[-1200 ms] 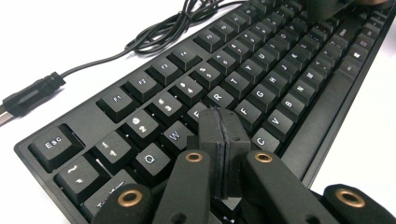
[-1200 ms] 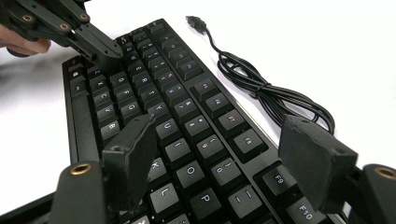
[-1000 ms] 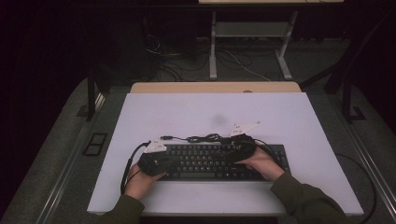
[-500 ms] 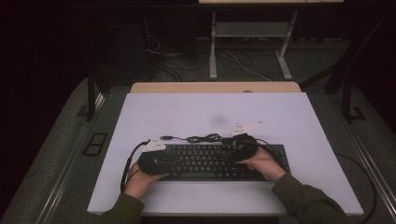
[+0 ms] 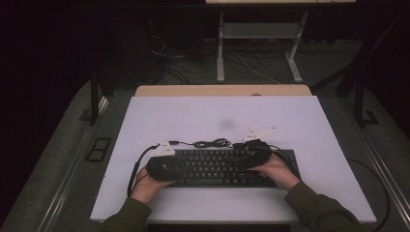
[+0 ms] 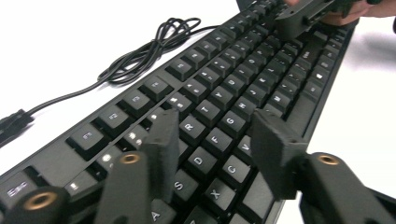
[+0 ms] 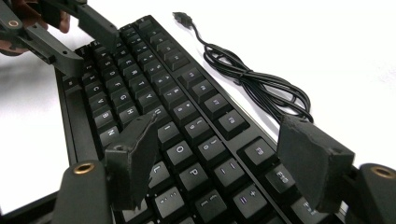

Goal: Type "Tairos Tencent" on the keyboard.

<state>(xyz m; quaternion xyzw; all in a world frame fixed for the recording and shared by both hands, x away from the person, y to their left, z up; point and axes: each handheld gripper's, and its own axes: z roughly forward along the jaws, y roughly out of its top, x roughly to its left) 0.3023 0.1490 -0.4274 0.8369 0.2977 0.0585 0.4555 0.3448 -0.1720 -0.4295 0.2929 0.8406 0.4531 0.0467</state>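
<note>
Keyboard (image 5: 217,166), lower centre, on table (image 5: 203,116). Left hand-held gripper (image 6: 219,140): jaws just parted, nothing between. Right hand-held gripper (image 7: 224,149): jaws apart. Advice: press one key squarely, clear of cable (image 5: 210,143).

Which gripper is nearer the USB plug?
Left. The left gripper sits over the keyboard's left end, just below the USB plug. The right gripper is over the right part, past the coiled cable.
</note>
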